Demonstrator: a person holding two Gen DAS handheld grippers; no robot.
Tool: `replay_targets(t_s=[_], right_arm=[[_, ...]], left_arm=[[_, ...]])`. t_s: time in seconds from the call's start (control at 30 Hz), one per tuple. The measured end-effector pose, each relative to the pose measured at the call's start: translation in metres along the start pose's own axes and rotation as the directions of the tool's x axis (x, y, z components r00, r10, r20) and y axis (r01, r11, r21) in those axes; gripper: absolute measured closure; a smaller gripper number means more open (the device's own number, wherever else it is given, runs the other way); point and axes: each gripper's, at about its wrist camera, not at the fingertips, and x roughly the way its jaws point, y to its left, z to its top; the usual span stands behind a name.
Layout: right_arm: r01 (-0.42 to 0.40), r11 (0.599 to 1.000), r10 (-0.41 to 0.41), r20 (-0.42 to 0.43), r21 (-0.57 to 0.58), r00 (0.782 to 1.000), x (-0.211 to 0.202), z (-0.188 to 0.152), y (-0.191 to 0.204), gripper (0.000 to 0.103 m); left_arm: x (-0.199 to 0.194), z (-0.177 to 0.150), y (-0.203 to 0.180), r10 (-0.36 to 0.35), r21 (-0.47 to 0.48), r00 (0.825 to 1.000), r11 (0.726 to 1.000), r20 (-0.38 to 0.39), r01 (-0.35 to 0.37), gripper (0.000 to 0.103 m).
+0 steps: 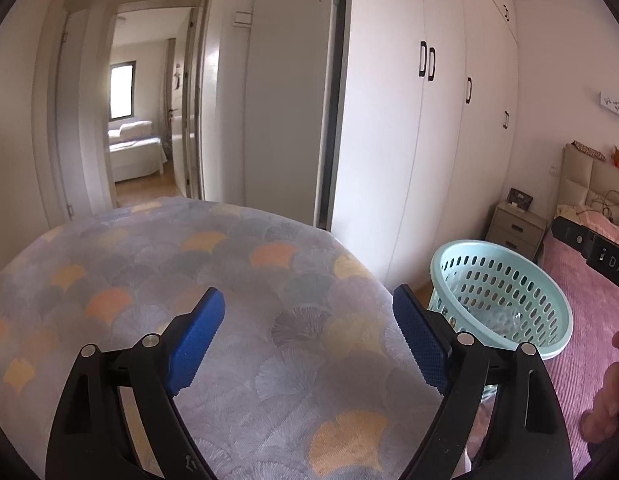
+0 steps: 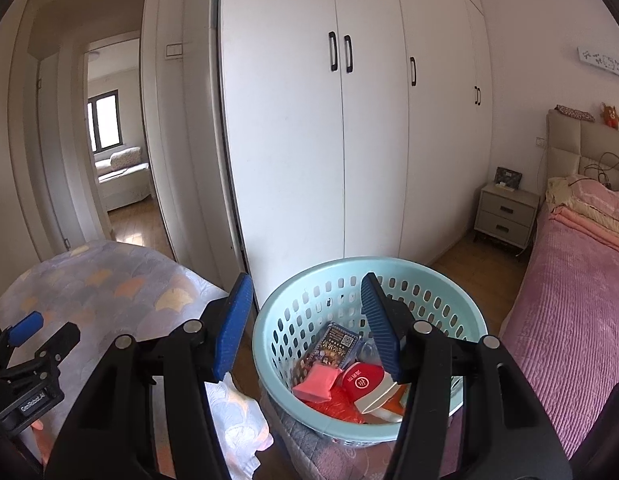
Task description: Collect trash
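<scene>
Right tool (image 2: 305, 320), jaws apart and empty, hangs over the basket (image 2: 461, 300) of trash (image 2: 341, 376). Left tool (image 1: 309, 336), wide and empty, sits above a patterned quilt (image 1: 149, 264). Scan bed and floor for litter before moving on.

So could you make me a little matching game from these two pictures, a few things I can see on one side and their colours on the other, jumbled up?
Things:
1. laundry-style basket
2. bedspread
3. wardrobe doors
4. gripper pads

Colours:
A. white
B. blue
C. pale turquoise
D. pink

Pairs: 1-C, 2-D, 3-A, 4-B
</scene>
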Motion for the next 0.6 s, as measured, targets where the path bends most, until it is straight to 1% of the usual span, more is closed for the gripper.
replay_targets(t_s=[0.27,0.6], right_arm=[[-0.004,1.000,0.004,0.002,-0.006,1.000,-0.0004,0.0006,0.0058,0.050],[-0.002,1.000,0.002,0.007,-0.012,1.000,-0.0034,-0.0015,0.0083,0.050]], left_arm=[[0.0008,0.0013,0.0016,-0.001,-0.016,1.000,1.000,-0.007,0.001,0.017],[0.0010,0.0008,0.0015,0.001,-0.021,1.000,1.000,-0.010,-0.001,0.016]])
